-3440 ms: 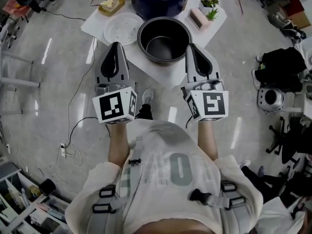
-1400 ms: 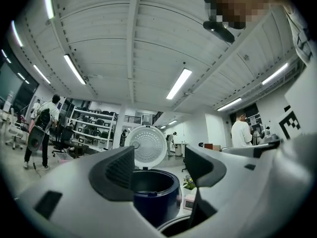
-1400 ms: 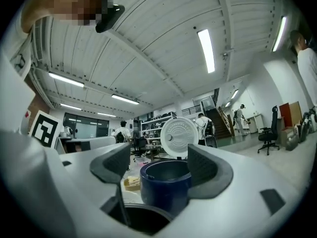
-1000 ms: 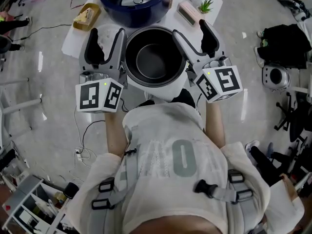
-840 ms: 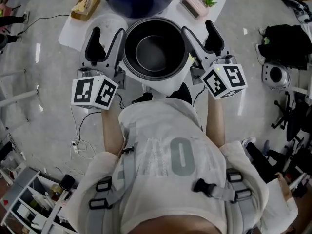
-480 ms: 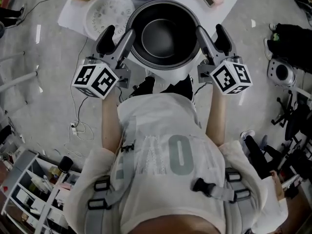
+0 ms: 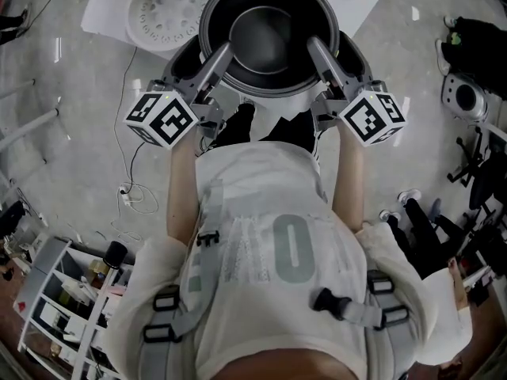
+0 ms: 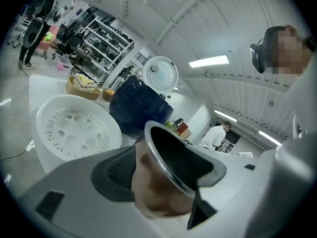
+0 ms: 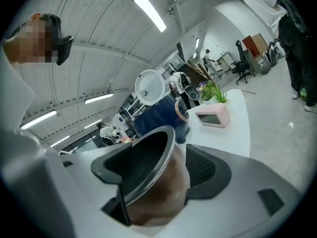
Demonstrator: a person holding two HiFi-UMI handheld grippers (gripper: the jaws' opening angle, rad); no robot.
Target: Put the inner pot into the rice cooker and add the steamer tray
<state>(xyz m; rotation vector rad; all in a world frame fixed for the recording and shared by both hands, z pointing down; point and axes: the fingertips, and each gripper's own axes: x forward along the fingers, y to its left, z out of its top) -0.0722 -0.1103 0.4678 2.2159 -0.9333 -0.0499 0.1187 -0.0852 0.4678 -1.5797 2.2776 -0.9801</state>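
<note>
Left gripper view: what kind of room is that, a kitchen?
Probably a lab or workshop, not a kitchen: tall storage shelves, long ceiling strip lights and, in the right gripper view, office chairs.

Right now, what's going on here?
A person holds a gripper in each hand at the inner pot, one on each side. The left gripper and the right gripper each straddle the pot's wall, one jaw inside and one outside. The right gripper's jaws have just been closing but look wide, not clamped. The pot is not yet in the navy rice cooker behind it. The white steamer tray lies untouched on the table.
</note>
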